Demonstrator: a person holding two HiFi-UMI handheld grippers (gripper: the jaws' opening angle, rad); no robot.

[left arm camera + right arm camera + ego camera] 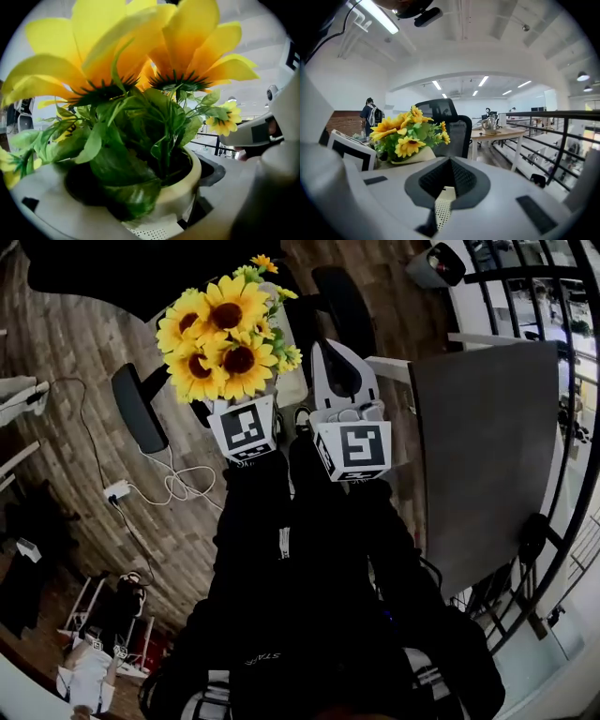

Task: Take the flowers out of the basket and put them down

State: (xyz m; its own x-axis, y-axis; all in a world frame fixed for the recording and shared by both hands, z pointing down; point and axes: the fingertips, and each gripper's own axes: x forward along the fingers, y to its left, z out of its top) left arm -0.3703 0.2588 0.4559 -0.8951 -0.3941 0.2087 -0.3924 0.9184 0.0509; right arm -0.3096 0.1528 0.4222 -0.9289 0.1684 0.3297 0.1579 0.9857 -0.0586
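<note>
The bunch of yellow artificial sunflowers with green leaves (223, 332) stands in a round cream pot (190, 185). The left gripper (244, 418) is clamped on that pot and holds it in the air over the brown wood-plank floor (66, 343). Just beside it, the right gripper (342, 371) has its jaws closed together with nothing between them. The grey rectangular counter (487, 456) lies further right, apart from the flowers.
</note>
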